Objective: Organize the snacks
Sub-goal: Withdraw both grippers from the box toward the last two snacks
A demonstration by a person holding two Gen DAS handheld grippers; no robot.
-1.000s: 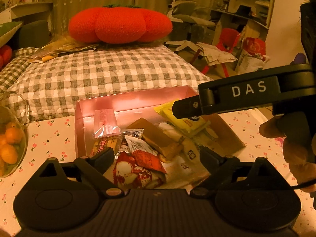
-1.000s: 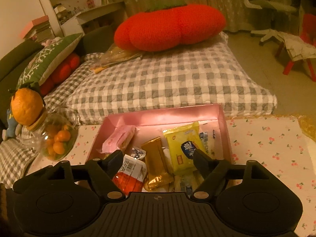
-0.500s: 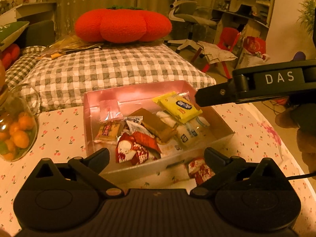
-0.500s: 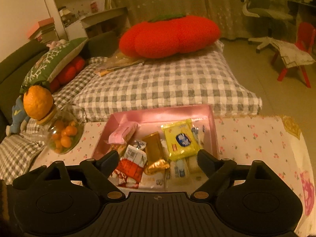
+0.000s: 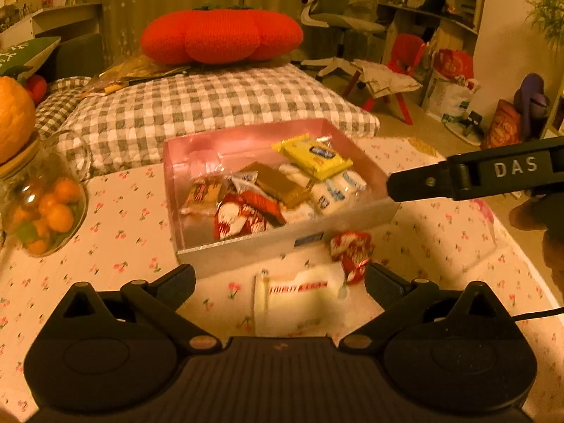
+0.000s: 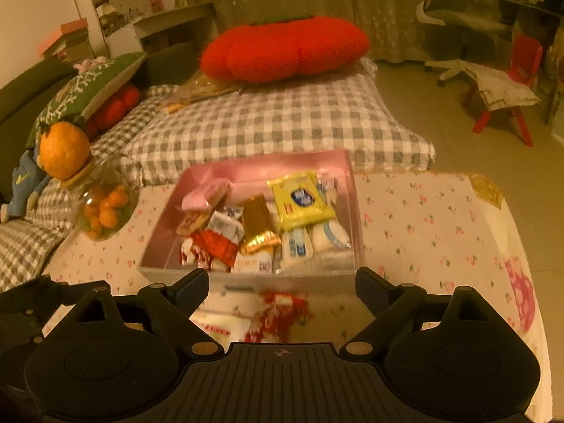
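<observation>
**Snacks boxed, two packets loose on the cloth**

Packets lie nearest: a white packet point(image 5: 299, 299) with red lettering too blurred to read, and a red-and-white wrapped snack point(image 5: 350, 250) just beside it, both on the cherry-print tablecloth point(image 5: 116, 232) in front of the box. The left gripper point(image 5: 278, 278) hovers over them, tilted downward, its jaws spread to their widest and gripping nothing. The right gripper point(image 6: 282, 282) is tilted down the same way; its jaws have just been opening, stand wide, and hold nothing, with the red snack point(image 6: 278, 312) showing blurred below the gap.

Beyond sits the shallow pink box point(image 5: 370, 162), packed with wrapped snacks: a yellow packet point(image 5: 310, 155) with a blue oval label on top at the far right, a gold-brown bar point(image 5: 278, 183) in the middle, red-and-white wrappers point(image 5: 243, 211) at the near edge, white packets point(image 5: 335, 190) under the yellow one. In the left view the right gripper's finger point(image 5: 476, 172) reaches in from the right, marked "DAS".

Left of the box stands a glass jar point(image 5: 46, 204) of small oranges. Further back are a checked cushion point(image 5: 211, 102) and a red pumpkin-shaped pillow point(image 5: 222, 35).
</observation>
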